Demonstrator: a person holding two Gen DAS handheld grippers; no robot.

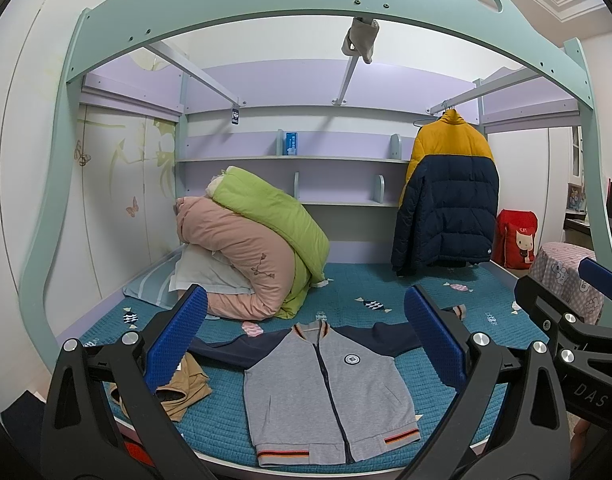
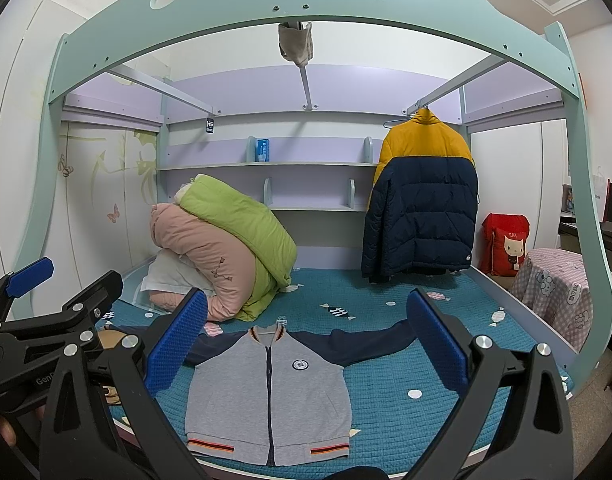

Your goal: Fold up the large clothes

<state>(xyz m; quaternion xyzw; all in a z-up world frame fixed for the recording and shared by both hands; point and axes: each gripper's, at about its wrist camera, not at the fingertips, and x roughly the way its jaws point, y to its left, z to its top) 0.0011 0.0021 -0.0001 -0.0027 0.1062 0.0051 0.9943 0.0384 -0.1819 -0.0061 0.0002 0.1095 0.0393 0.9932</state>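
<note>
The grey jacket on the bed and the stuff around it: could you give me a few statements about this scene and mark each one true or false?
1. The grey jacket lies flat on the teal bed cover, zipped, sleeves spread out. True.
2. The left hand-held gripper is clamped on a sleeve. False: it is open and holds nothing.
3. A yellow and navy puffer coat hangs at the back right. True.
4. The green quilt lies under the pink quilt. False: the green one rests on top.
5. The right hand-held gripper is open. True.
6. The tan garment is folded on the shelf. False: it lies crumpled on the bed, left of the jacket.
</note>
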